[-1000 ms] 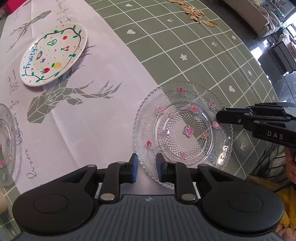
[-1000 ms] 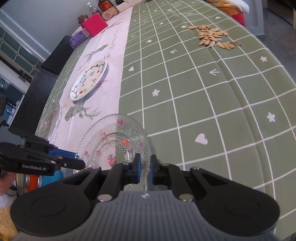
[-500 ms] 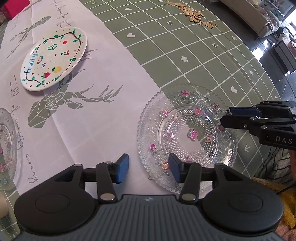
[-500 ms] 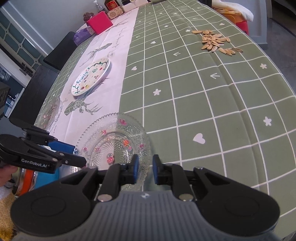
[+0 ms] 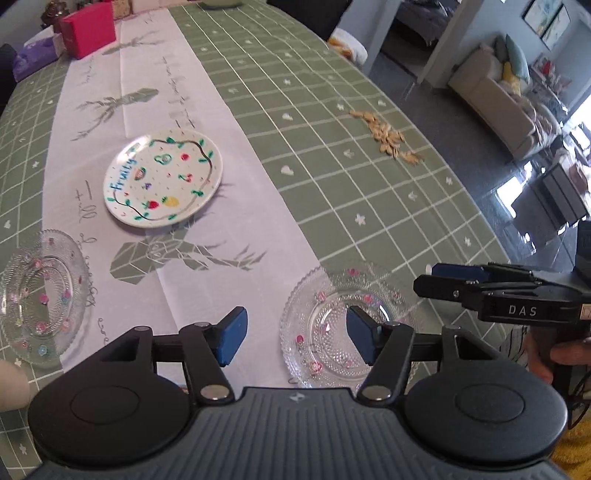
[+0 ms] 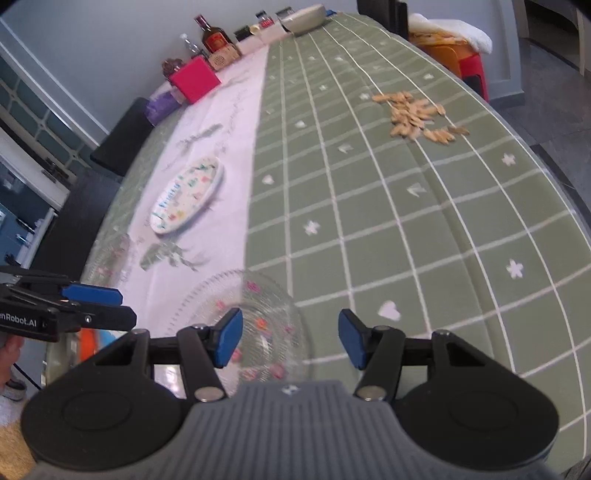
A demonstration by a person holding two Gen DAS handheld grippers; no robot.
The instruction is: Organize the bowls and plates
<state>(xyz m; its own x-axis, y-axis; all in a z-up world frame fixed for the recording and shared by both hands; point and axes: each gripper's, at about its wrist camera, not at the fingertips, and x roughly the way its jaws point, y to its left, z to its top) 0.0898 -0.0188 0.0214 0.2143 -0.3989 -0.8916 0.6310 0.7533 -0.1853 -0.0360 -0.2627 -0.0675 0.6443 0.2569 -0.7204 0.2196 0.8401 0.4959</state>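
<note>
Both my grippers are spread wide and holding nothing: left gripper (image 5: 293, 341) and right gripper (image 6: 290, 339) hover low over the near edge of the table (image 6: 406, 221), the clear glass plate (image 5: 332, 354) lying flat under them, part on the white runner (image 5: 147, 92), part on green check. White "Fruity" plate (image 5: 164, 177) sits further up the runner, well apart; a second glass plate (image 5: 40, 299) is off to the left near the table edge. Scattered seeds (image 5: 386, 136) lie on the far right side, pink box (image 5: 88, 31) at the far end.
</note>
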